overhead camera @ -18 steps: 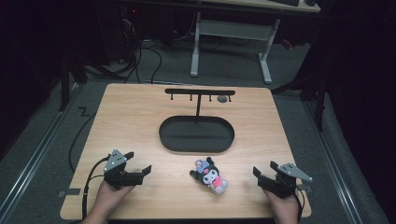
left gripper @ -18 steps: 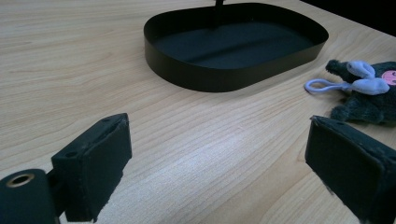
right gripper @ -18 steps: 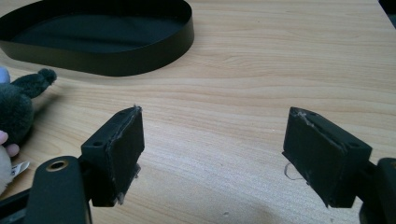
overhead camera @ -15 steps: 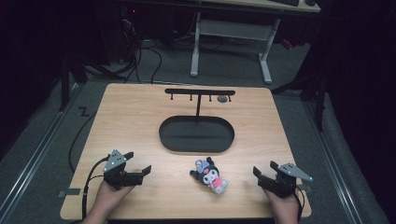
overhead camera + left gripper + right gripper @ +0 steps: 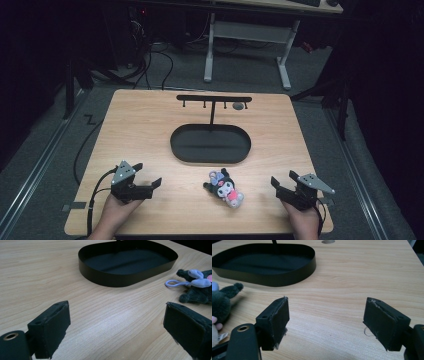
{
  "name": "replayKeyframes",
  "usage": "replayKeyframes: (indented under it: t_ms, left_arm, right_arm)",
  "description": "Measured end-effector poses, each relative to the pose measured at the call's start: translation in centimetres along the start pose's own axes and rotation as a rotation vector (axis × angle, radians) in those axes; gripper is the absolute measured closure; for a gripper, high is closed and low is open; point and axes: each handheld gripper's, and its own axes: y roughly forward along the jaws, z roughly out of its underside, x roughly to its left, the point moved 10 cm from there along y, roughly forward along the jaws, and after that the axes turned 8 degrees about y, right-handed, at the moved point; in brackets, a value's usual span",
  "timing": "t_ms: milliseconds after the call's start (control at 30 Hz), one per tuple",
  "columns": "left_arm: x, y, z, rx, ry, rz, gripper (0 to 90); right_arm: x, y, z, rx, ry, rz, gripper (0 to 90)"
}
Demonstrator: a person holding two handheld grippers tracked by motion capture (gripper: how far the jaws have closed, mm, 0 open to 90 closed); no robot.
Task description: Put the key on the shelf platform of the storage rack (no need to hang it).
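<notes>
Two hand-held black two-jaw tools sit low over the near edge of the light wooden tabletop (image 5: 150, 130), one toward each near corner. Left tool (image 5: 148, 180) near the near-left corner, jaws standing apart, nothing between them; left gripper view shows bare wood grain between its black pads (image 5: 51, 327). Right tool (image 5: 283, 183) near the near-right corner, jaws also apart, nothing gripped, bare wood between its pads (image 5: 275, 320) in the right gripper view. Each tool is held by a hand coming in from the near edge, left hand (image 5: 116, 212), right hand (image 5: 302, 222).

Small plush toy, dark grey body with pink front and pale lilac ears and loop (image 5: 225, 187), lies on its side on the tabletop between the two tools, a bit closer to the right one, near the near edge, touching neither. In the left gripper view it sits at the right edge (image 5: 197, 288), lilac loop pointing toward the tray.

Black oval shallow tray (image 5: 210, 144) lies mid-tabletop, just beyond the plush, apart from it. From its far side rises a thin black post carrying a black crossbar with small hooks (image 5: 214, 98), toward the far edge. Small grey round spot (image 5: 238, 106) near the far edge, under the bar's right part; can't tell what it is.
</notes>
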Motion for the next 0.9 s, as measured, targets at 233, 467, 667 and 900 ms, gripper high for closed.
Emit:
replayKeyframes:
  t_ms: [233,467,667,900]
  left_arm:
    - [-0.1,0.0,-0.1,-0.003,0.004,0.003,7.8]
    - [-0.1,0.0,-0.2,-0.006,0.002,0.003,7.9]
    - [-0.1,-0.1,0.0,-0.002,0.007,0.003,7.9]
    - [0.0,-0.3,0.0,-0.007,-0.002,-0.002,7.9]
  right_arm:
    - [0.7,-0.5,-0.3,-0.015,-0.011,-0.02,20.9]
    - [2.4,-0.6,-0.6,-0.021,-0.037,-0.06,20.7]
    - [4.8,-0.7,-0.9,-0.029,-0.073,-0.107,20.6]
    - [7.9,-0.4,-0.4,-0.005,-0.112,-0.175,20.9]
